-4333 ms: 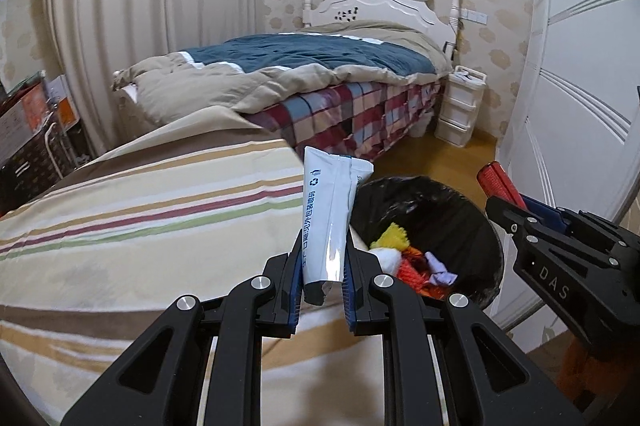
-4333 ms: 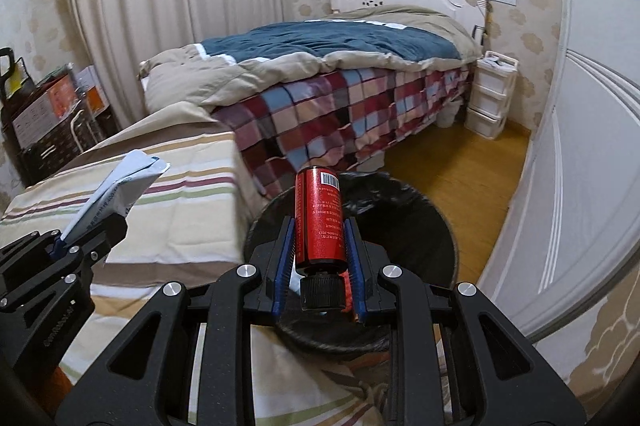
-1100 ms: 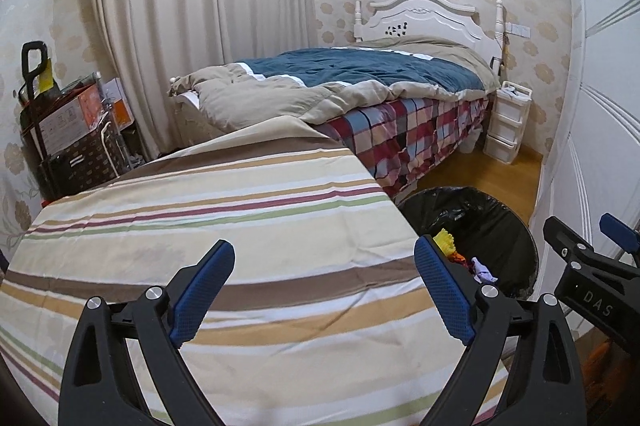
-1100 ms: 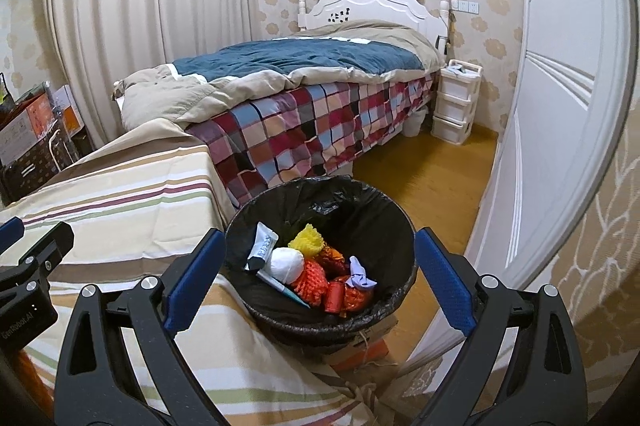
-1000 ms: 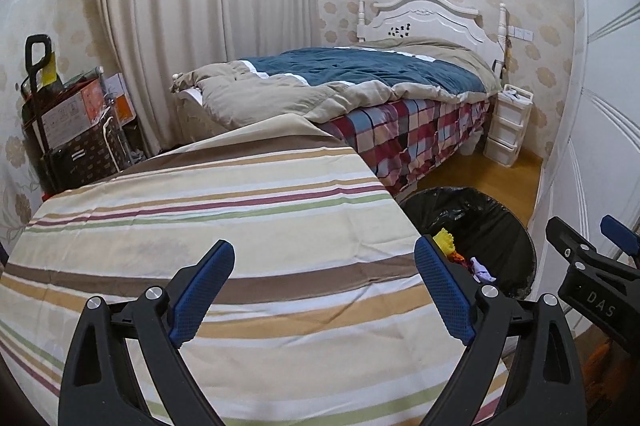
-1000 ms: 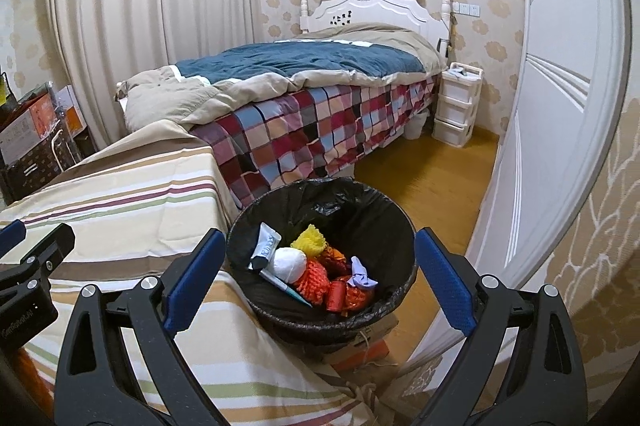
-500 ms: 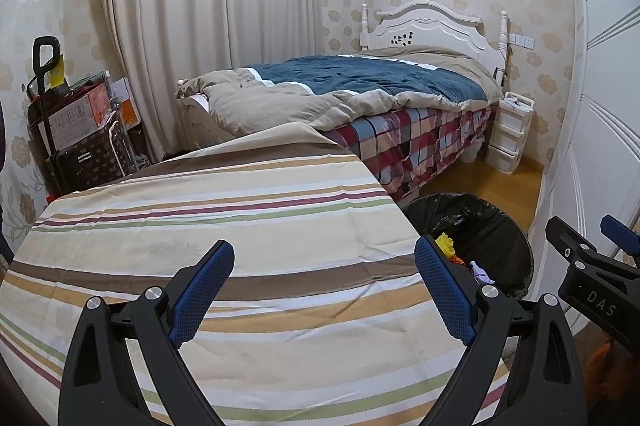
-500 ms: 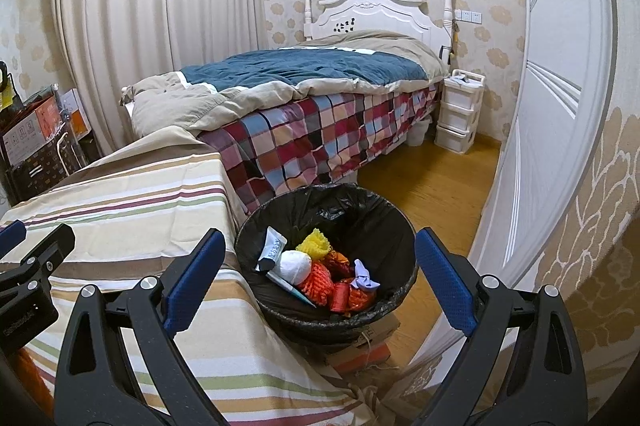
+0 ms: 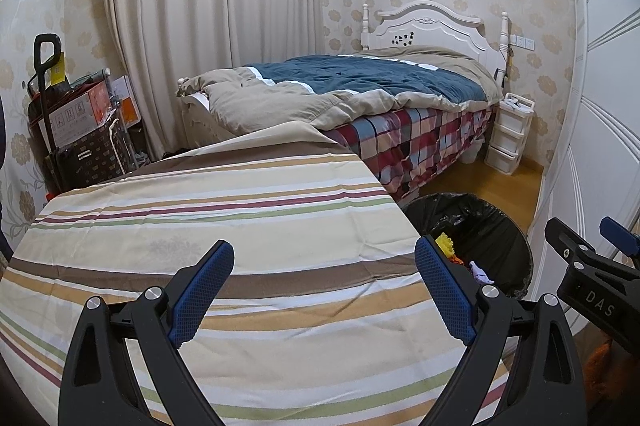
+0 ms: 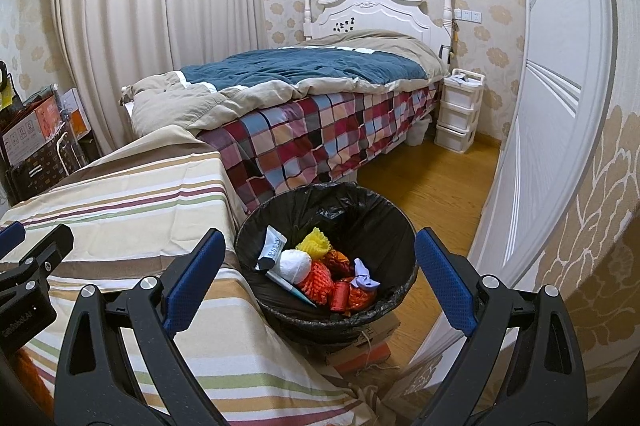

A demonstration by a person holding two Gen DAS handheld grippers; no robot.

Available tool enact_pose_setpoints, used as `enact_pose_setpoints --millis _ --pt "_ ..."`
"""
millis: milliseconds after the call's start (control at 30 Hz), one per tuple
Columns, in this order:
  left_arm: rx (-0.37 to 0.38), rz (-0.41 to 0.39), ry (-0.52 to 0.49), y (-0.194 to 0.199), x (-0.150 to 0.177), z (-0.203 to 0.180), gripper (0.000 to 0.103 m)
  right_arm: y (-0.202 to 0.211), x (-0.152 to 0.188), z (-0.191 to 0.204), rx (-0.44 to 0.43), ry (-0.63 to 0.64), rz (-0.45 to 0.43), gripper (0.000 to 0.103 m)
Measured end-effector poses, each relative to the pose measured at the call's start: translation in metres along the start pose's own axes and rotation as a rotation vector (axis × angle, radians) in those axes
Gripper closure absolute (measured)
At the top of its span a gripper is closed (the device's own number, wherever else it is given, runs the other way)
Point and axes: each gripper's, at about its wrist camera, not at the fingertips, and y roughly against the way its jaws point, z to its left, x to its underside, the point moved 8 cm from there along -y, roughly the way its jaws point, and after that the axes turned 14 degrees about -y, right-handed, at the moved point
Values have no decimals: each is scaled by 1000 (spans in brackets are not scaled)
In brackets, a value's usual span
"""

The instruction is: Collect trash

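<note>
A black-lined trash bin (image 10: 384,209) stands on the floor beside the striped table (image 10: 132,209). It holds a white tube (image 10: 272,250), a white ball, yellow and orange foam nets, a red can (image 10: 339,296) and a purple scrap. My right gripper (image 10: 320,278) is open and empty above the bin. My left gripper (image 9: 324,290) is open and empty above the striped tablecloth (image 9: 224,226), with the bin (image 9: 492,226) to its right. The right gripper also shows at the right edge of the left wrist view (image 9: 592,278).
A bed (image 10: 320,93) with a blue and beige quilt and checked sheet stands behind the table. A white drawer unit (image 10: 458,109) is by the headboard. Boxes and a cart (image 9: 76,129) stand at the left wall. A white wardrobe (image 10: 560,85) is to the right. A wood floor lies behind the bin.
Earlier my left gripper held the white tube and my right held the red can; both now lie in the bin. In the last second both open grippers drew back and up slightly.
</note>
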Motion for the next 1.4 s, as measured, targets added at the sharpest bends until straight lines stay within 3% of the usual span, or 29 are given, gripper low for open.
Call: enact_pose_setpoints --millis 1400 --pt "2 1 -6 1 6 -6 12 0 0 0 0 -2 2 10"
